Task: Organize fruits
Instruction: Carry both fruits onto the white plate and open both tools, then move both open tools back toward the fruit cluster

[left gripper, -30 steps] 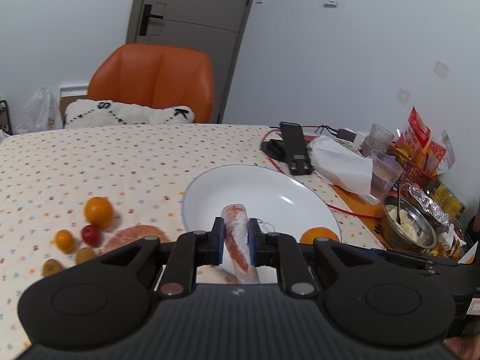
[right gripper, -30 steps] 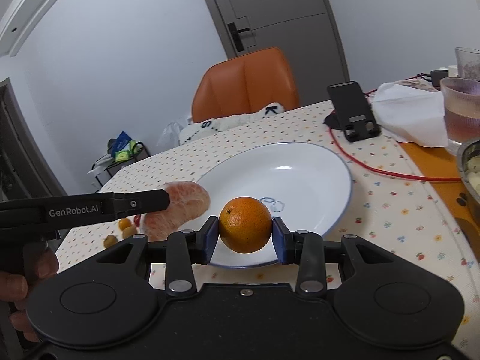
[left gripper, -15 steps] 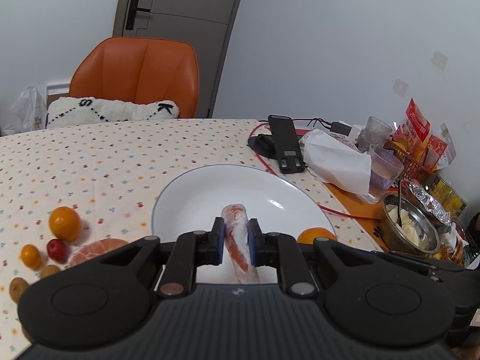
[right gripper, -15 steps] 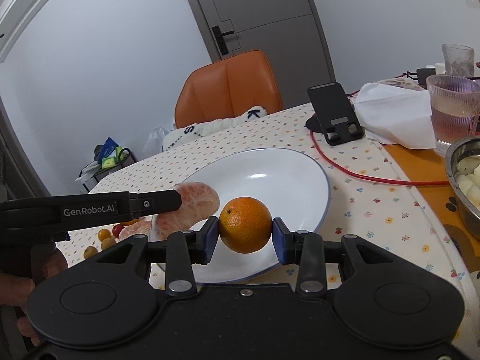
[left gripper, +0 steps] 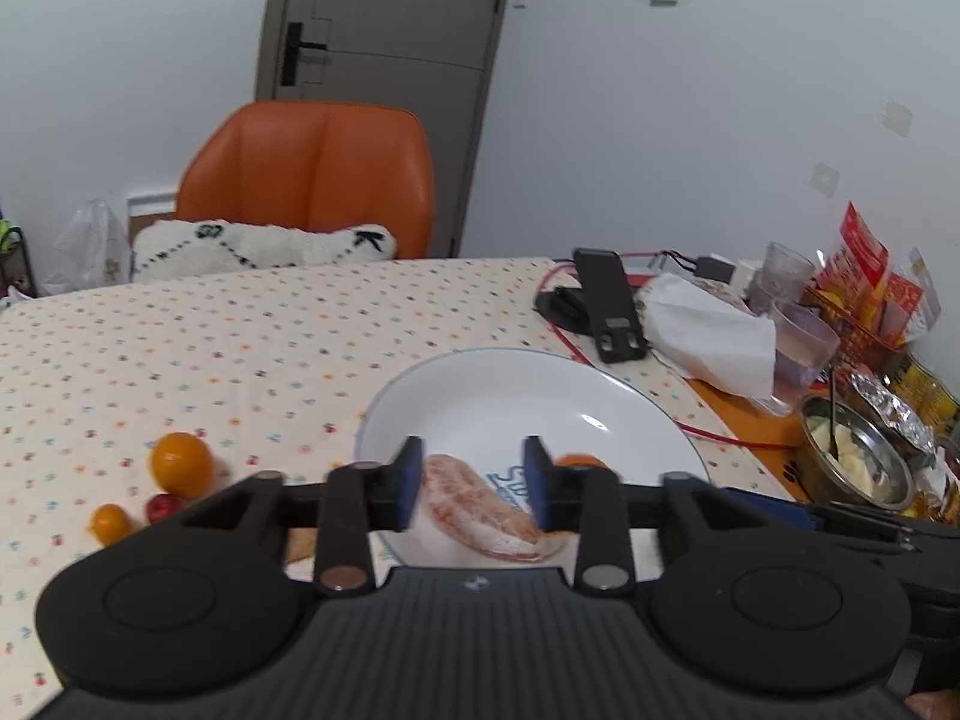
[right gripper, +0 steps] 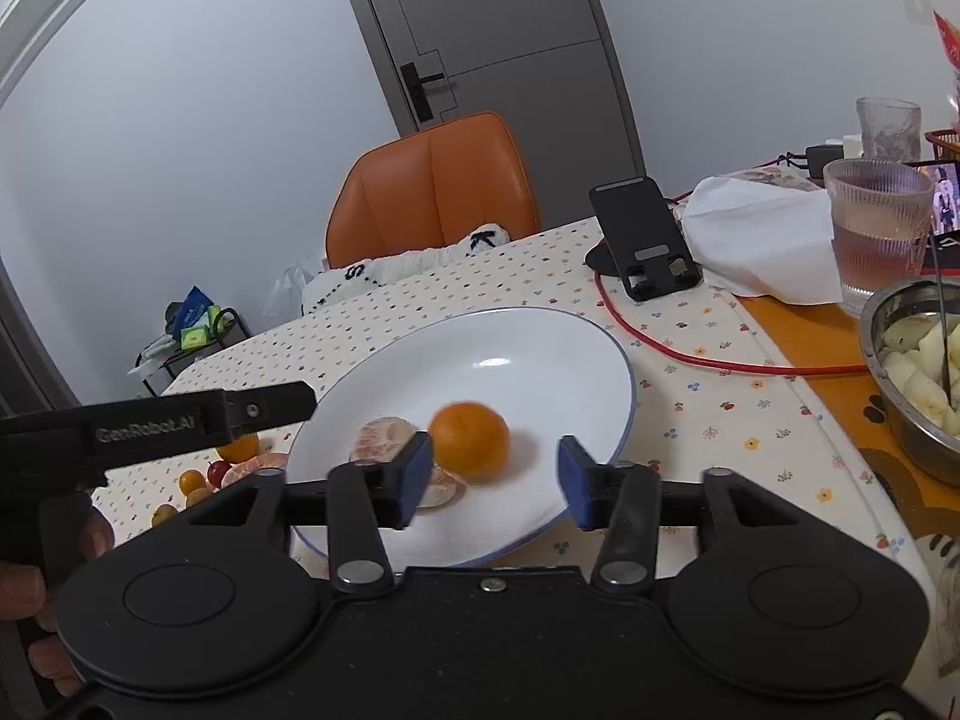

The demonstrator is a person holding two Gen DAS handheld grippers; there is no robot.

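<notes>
Both claws have let go since half a second back. Left gripper (left gripper: 471,483): jaws then pinched on the peeled citrus piece (left gripper: 480,507), now spread wide; the piece lies on the white plate (left gripper: 498,396), near its front rim. Right gripper (right gripper: 495,483): jaws then clamped on the orange (right gripper: 470,439), now wide apart; the orange sits in the plate, motion-blurred, just beside the peeled piece and nearer the left blue pad.

Peeled piece: pale pink-orange, matte, white pith veining, curved chunky form. Orange: round, bright, smooth-looking rind. Plate: glossy, shallow, round, thin blue rim line, small blue mark inside. Gripper bodies matte black plastic, ribbed near the camera; pads flat, blue.

Tablecloth (left gripper: 240,348): cream fabric, tiny coloured fruit print. Loose on it, left of the plate: a small orange (left gripper: 182,463), a tiny yellow-orange fruit (left gripper: 111,523), a small red fruit (left gripper: 163,507).

Right of the plate: red cable (right gripper: 720,360), black phone stand (right gripper: 645,246), ribbed clear glass (right gripper: 876,228), steel bowl (right gripper: 900,378) of pale cut fruit.
</notes>
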